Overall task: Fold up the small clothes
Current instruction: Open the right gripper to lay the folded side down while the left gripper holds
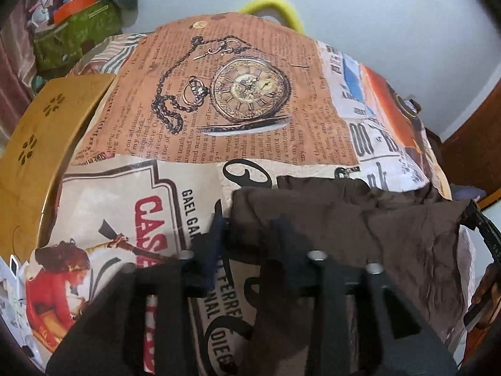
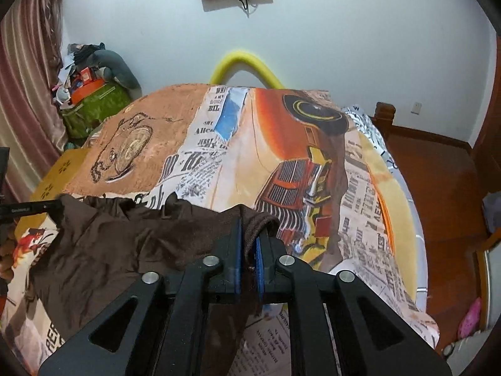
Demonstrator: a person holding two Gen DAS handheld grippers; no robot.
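Observation:
A small dark brown garment (image 1: 360,228) lies crumpled on the printed bedcover (image 1: 250,119). In the left wrist view my left gripper (image 1: 250,228) is open, its blue-padded fingers (image 1: 216,238) spread at the garment's left edge, one finger over the cloth. In the right wrist view the same garment (image 2: 103,241) spreads to the left. My right gripper (image 2: 249,235) is shut on a bunched edge of the brown garment, which sticks up between the blue pads. The left gripper's tip (image 2: 31,208) shows at the far left, at the garment's other end.
A yellow wooden board (image 1: 47,131) lies along the bed's left side. A yellow foam arch (image 2: 247,65) stands behind the bed. A green bag with clutter (image 2: 94,103) sits by the curtain. A wooden floor (image 2: 438,172) and a bedpost are to the right.

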